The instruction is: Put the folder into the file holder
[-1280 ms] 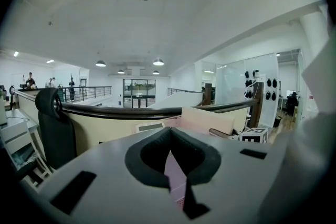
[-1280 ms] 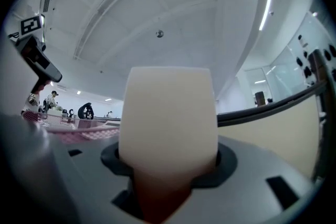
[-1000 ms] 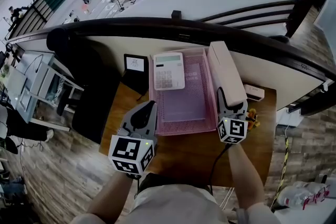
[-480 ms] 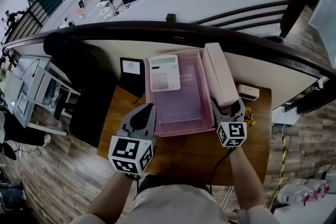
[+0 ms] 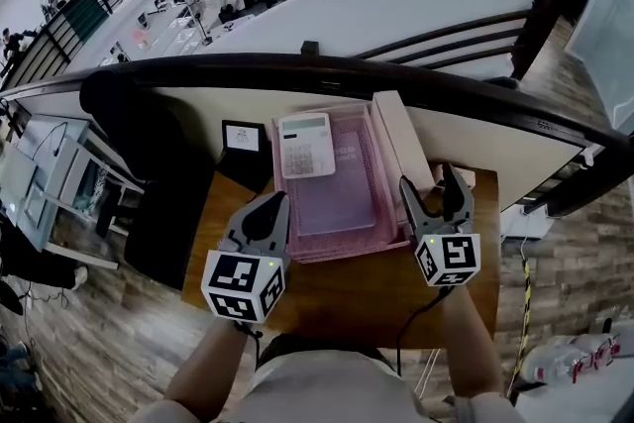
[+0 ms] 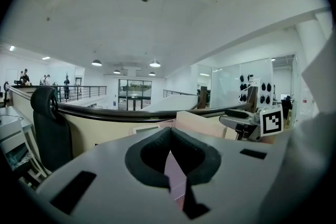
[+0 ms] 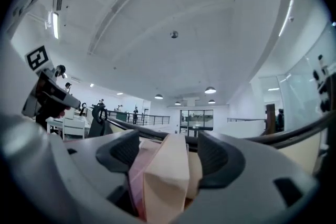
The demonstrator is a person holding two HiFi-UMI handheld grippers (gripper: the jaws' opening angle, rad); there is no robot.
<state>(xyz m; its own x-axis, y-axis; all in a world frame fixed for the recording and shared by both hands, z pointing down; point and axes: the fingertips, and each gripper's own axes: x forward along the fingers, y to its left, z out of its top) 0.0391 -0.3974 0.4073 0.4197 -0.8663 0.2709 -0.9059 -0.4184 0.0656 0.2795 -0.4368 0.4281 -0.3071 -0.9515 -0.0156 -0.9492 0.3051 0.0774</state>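
Note:
A beige box folder point(image 5: 396, 136) stands on its long edge along the right side of the pink mesh file tray point(image 5: 342, 248). A white calculator point(image 5: 306, 145) lies on the tray's far end. My right gripper point(image 5: 432, 185) sits at the folder's near end. Its jaws stand wide and are closing. In the right gripper view the folder point(image 7: 167, 178) lies between the pads without either one pressing on it. My left gripper point(image 5: 275, 203) hovers shut over the desk by the tray's near left corner, with nothing in it point(image 6: 169, 132).
The wooden desk point(image 5: 347, 302) ends at a cream wall under a black railing point(image 5: 347, 72). A small black frame point(image 5: 243, 136) stands left of the tray. A black chair point(image 5: 139, 173) is off the desk's left side. A drop lies beyond the railing.
The right gripper's jaws have spread apart from the folder's near end, and the gripper has drawn back slightly toward me. The left gripper has stayed put.

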